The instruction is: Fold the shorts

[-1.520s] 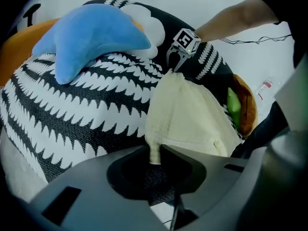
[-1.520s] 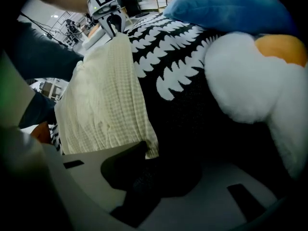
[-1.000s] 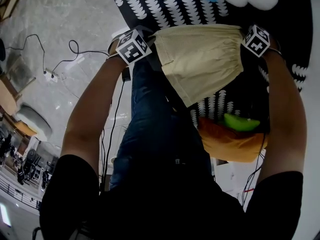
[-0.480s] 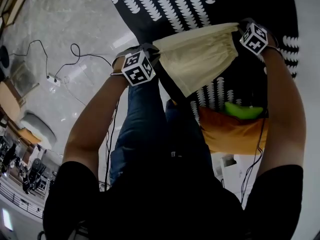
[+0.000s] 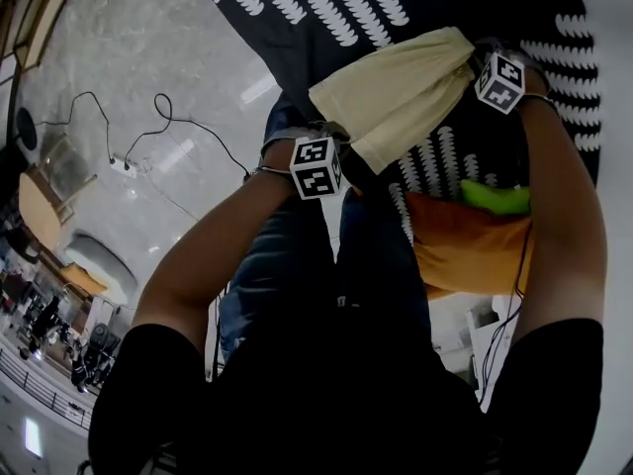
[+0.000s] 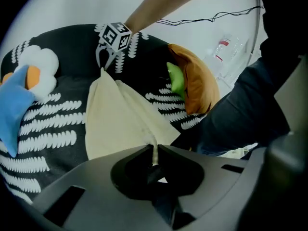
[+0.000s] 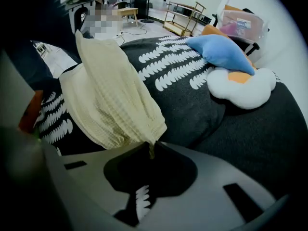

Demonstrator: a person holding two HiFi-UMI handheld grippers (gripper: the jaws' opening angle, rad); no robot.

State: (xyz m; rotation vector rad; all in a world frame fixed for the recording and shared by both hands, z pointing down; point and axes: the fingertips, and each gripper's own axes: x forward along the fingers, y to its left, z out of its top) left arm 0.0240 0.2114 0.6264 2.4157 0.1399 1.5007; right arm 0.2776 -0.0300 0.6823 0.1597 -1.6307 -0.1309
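— Marble-look grey floor on the left with thin black cables trailing over it, then a black bedspread with rows of white leaf shapes across the rest. Anyone else watching this fold?

— Yep, standing right by it. The left gripper has its jaws squeezed tight on a thin edge of the pale yellow cotton shorts, close in by the person's dark blue jeans. Nothing but cloth in there.

— And the shorts themselves?

— Up off the bed, strung on a slant between both tools, over the bedspread. Can't tell if the slack middle brushes the spread. The right gripper is further out, jaws nipped together on the gathered waistband corner. Below it sits an orange cushion with a lime green patch, near the cloth but apart from it as far as I can see.

— So how would you do this bit well?

— My guess is it's mid-carry and the fold isn't set yet. Keep both pinches firm, since each has just a sliver of fabric and a tug could pop it free. Hold it taut enough that the panel hangs flat, not twisted. Lower both ends together onto bare bedspread, well clear of the cushion, and line the edges up before letting go. Drop one side first and it'll bunch, imo.
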